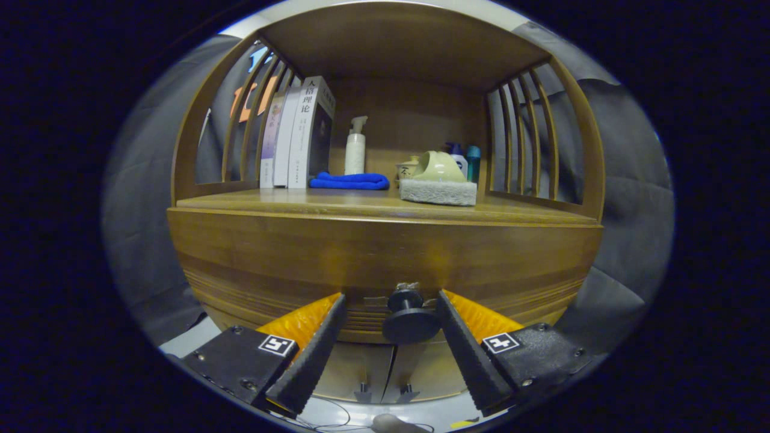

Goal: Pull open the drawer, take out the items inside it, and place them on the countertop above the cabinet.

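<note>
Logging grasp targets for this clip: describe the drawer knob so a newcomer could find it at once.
Start at the wooden cabinet and go to its closed drawer front below the countertop. The knob sticks out at its lower middle, between the open gripper fingers. It is the only dark round disc there.

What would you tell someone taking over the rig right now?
Hand-held gripper: open, fingers either side of the drawer knob, the right one close to it, not clamped.
Drawer: appears closed; contents hidden.
Countertop: already carries books, a blue cloth, a sponge and bottles.
Done: approach to the knob.
Left: grip the knob, pull the drawer open, lift items onto the countertop.
</note>
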Demonstrator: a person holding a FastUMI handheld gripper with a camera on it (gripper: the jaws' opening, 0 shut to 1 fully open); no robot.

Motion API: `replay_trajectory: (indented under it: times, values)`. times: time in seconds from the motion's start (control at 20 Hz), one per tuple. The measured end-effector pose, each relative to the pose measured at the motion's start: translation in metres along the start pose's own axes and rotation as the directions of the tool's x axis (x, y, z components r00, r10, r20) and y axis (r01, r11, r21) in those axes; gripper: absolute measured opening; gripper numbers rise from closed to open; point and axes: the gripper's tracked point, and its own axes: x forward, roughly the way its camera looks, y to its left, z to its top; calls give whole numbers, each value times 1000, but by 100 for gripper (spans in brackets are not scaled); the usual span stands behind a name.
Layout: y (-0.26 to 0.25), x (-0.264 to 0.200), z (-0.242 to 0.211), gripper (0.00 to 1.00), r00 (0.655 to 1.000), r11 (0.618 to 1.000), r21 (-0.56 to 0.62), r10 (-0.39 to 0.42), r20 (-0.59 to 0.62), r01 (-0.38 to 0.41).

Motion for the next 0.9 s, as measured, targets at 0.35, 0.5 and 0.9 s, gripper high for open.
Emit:
replay_trajectory:
  times: [0.35, 0.5, 0.9]
  values:
    - [-1, -9, 6, 99, 998, 1000, 8, 25, -50, -24]
    - [-15, -51, 26, 99, 1000, 999, 31, 31, -7, -30]
    - [-57, -213, 68, 99, 993, 995, 87, 32, 117, -43]
